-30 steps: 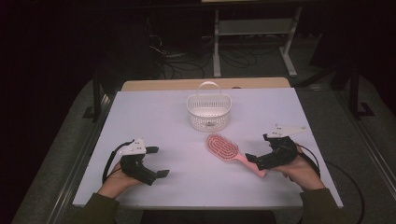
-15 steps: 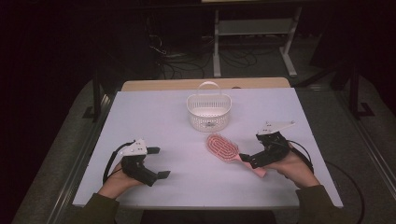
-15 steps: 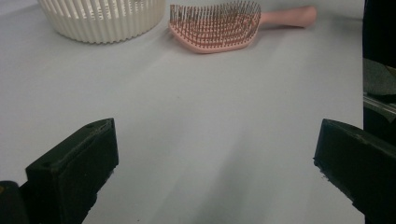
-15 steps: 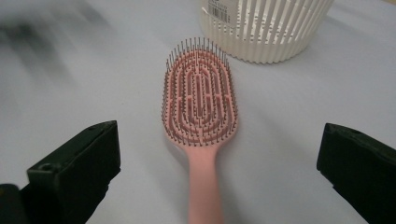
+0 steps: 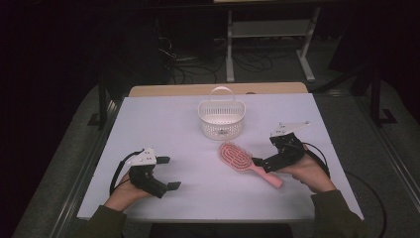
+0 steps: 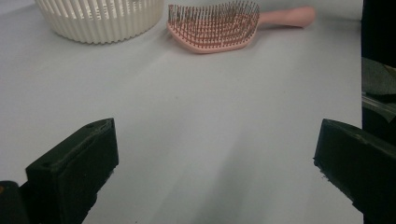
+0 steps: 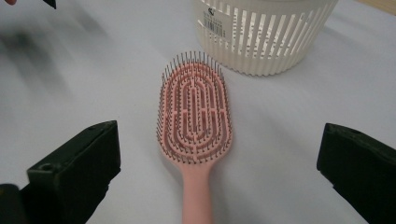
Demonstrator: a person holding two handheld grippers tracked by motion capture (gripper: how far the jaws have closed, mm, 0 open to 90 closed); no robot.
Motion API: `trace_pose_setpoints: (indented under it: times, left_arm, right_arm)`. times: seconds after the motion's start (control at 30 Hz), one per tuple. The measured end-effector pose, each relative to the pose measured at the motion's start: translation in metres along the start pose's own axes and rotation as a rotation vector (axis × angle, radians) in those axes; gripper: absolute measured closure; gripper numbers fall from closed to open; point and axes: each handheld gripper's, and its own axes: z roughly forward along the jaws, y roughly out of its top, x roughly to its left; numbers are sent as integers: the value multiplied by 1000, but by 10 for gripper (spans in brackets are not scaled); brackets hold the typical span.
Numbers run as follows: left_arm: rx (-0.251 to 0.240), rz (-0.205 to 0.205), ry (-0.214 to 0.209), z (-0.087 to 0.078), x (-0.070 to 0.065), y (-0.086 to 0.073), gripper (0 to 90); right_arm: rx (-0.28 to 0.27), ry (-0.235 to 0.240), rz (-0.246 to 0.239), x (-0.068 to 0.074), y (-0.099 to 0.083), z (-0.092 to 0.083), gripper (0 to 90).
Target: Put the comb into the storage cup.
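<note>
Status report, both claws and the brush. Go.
Right claw open, jaws either side of brush handle, not gripping. Left claw open, idle. Basket beyond brush. Nothing blocking.

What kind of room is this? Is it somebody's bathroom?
Probably not a bathroom; it looks like a lab or workshop. A plain white table stands on a grey floor, with loose black cables and a white metal rack behind it in the dark. The pink plastic hairbrush looks set out for practice.

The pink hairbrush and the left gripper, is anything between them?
No. In the left gripper view, only bare white table lies between the open jaws of the left gripper and the pink plastic hairbrush.
</note>
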Motion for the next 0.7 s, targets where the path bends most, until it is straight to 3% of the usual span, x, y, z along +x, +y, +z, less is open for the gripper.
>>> trace_pose_setpoints:
  times: [0.7]
  left_arm:
    - [-3, -1, 3, -1, 1, 0, 0]
  right_arm:
    - [-7, 12, -22, 0, 21, 9, 0]
